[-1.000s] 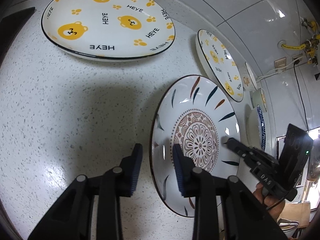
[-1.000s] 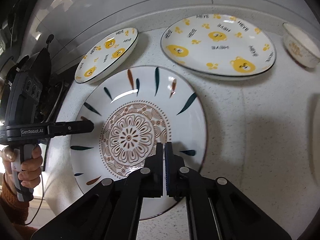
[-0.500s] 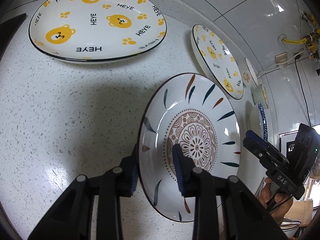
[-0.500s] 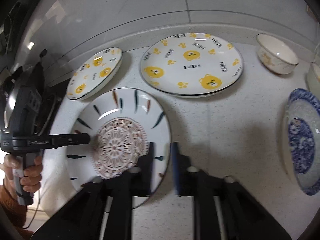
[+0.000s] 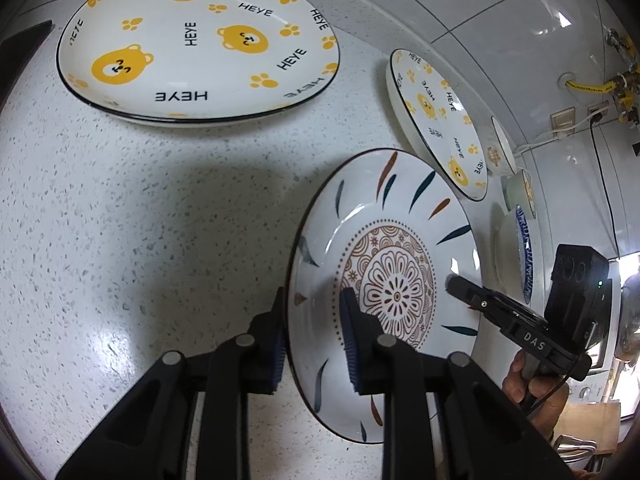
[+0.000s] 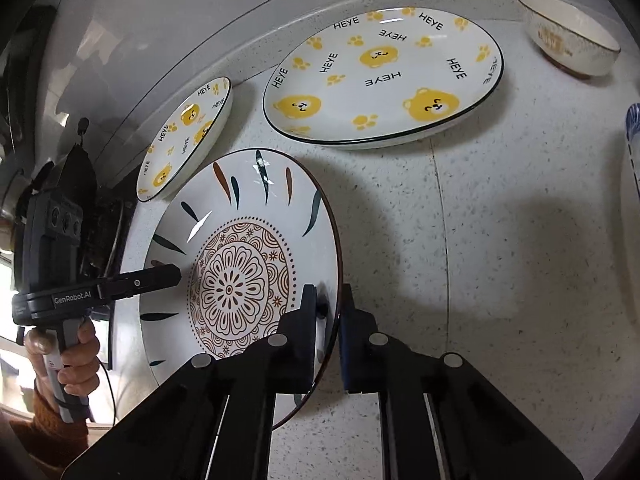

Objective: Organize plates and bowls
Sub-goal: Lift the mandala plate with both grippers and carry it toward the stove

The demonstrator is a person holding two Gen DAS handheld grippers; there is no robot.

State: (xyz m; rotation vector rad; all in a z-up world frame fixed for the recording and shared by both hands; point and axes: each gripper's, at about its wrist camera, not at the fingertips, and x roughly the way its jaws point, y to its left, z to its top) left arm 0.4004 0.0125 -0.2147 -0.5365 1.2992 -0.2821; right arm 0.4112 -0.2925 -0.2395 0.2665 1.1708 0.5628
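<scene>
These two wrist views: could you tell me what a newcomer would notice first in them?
Most striking is the flower-patterned plate in the middle of the speckled counter, with the left gripper and the right gripper each closed on opposite sides of its rim. Behind it, by the wall, lie a large bear plate and a smaller bear plate.

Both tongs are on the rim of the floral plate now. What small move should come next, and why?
Probably lift it level with both hands: the left tongs and right tongs have just closed onto opposite rims of the floral plate, which seems barely off the counter.
</scene>
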